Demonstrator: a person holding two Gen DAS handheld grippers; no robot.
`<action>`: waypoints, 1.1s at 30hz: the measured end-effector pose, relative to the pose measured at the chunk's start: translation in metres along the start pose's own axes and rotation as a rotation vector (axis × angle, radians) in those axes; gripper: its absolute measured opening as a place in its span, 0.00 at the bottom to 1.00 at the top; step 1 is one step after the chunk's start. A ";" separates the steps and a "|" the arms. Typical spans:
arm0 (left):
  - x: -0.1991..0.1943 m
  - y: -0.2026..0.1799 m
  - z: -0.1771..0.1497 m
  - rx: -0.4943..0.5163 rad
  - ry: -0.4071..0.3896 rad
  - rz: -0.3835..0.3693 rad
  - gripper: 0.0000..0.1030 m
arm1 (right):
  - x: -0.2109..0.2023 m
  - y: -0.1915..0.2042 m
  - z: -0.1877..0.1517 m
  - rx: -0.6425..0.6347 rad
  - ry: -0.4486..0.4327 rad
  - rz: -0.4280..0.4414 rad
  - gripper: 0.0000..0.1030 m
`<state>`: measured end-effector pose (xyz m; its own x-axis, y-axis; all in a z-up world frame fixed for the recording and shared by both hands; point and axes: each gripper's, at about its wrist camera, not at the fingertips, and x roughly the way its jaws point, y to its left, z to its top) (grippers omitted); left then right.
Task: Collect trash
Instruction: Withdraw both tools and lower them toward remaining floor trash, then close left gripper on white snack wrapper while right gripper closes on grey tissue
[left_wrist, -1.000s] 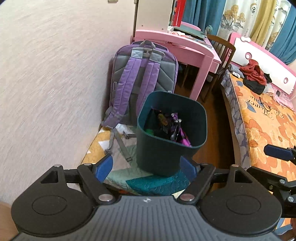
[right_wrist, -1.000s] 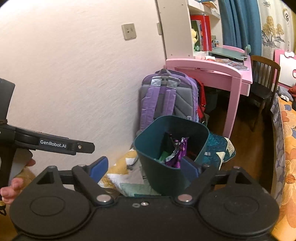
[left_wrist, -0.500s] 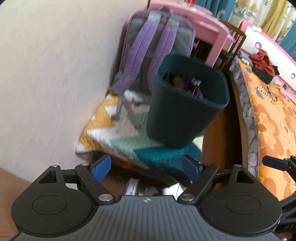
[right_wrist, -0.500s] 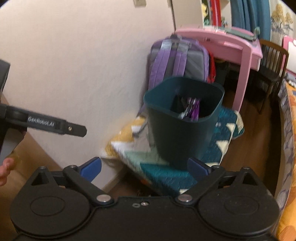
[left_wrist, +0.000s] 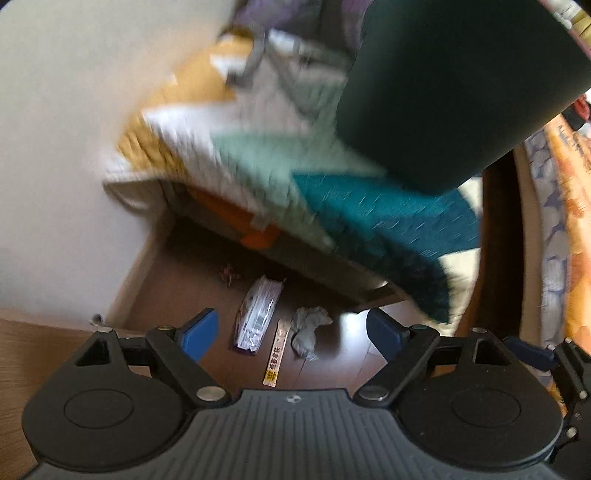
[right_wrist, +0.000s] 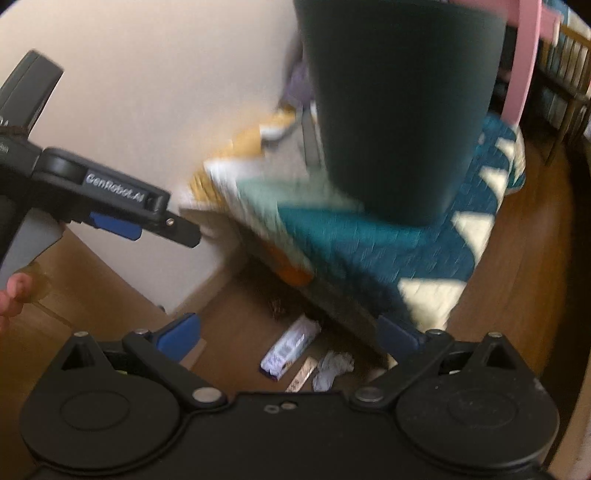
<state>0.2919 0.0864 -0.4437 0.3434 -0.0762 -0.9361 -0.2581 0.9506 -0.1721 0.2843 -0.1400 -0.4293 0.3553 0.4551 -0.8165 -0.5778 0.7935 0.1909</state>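
Note:
Trash lies on the dark wooden floor below both grippers: a purple and white wrapper (left_wrist: 258, 318) (right_wrist: 290, 348), a thin tan stick packet (left_wrist: 275, 353) (right_wrist: 303, 373), a crumpled grey tissue (left_wrist: 307, 328) (right_wrist: 332, 369) and a small brown scrap (left_wrist: 229, 275) (right_wrist: 275, 305). The dark teal bin (left_wrist: 454, 85) (right_wrist: 399, 107) stands on a quilted patchwork blanket (left_wrist: 373, 210) (right_wrist: 369, 236) above the floor. My left gripper (left_wrist: 293, 330) is open and empty above the trash. My right gripper (right_wrist: 288, 334) is open and empty too. The left gripper also shows in the right wrist view (right_wrist: 147, 218).
A cream wall (left_wrist: 66, 147) rises on the left. A box or low furniture edge (left_wrist: 332, 273) under the blanket overhangs the trash. An orange flowered bed (left_wrist: 565, 206) lies at the right. A pink desk leg (right_wrist: 524, 55) stands behind the bin.
Both grippers have tilted down and dropped lower. The view has swung from the bin's open top to the floor, bringing the trash into sight. Both stay open.

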 end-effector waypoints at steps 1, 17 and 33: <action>0.022 0.002 -0.004 0.002 0.009 -0.003 0.85 | 0.018 -0.002 -0.010 0.000 0.015 0.001 0.99; 0.301 0.027 -0.067 0.127 0.102 0.080 0.85 | 0.288 -0.065 -0.135 0.143 0.176 -0.100 0.95; 0.432 0.040 -0.072 0.118 0.130 0.153 0.85 | 0.398 -0.090 -0.181 0.188 0.269 -0.106 0.69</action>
<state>0.3653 0.0696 -0.8766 0.1872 0.0411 -0.9815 -0.1880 0.9822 0.0053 0.3449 -0.1032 -0.8695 0.1848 0.2632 -0.9469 -0.3933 0.9028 0.1742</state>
